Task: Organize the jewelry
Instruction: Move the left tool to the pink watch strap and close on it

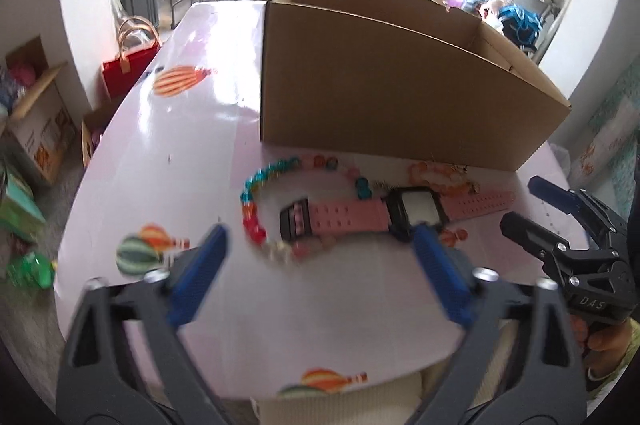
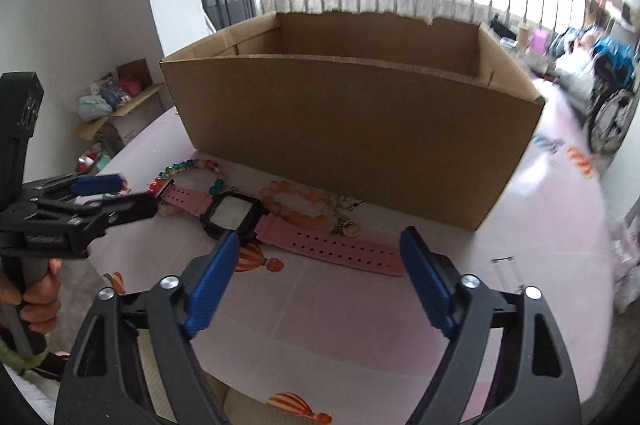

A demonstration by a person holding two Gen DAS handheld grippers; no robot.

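Note:
A pink watch (image 1: pixel 348 217) (image 2: pixel 340 249) with a black square face lies flat on the table in front of an open cardboard box (image 1: pixel 380 85) (image 2: pixel 340 129). A multicoloured bead bracelet (image 1: pixel 252 193) (image 2: pixel 176 167) curls around the watch's buckle end. An orange bead bracelet (image 1: pixel 440 177) (image 2: pixel 296 201) and a gold charm (image 2: pixel 344 223) lie by the other strap. My left gripper (image 1: pixel 320 237) (image 2: pixel 134 193) stands open just short of the watch's buckle half. My right gripper (image 2: pixel 320 237) (image 1: pixel 520 201) is open near the holed strap. Neither holds anything.
The table (image 1: pixel 180 165) wears a pale pink cloth with balloon prints. On the floor to the left are a red bag (image 1: pixel 128 65), open cartons (image 1: pixel 36 105) and a green bottle (image 1: pixel 32 269). A wheelchair (image 2: pixel 612 105) stands far right. A person's hand (image 2: pixel 36 297) grips the left tool.

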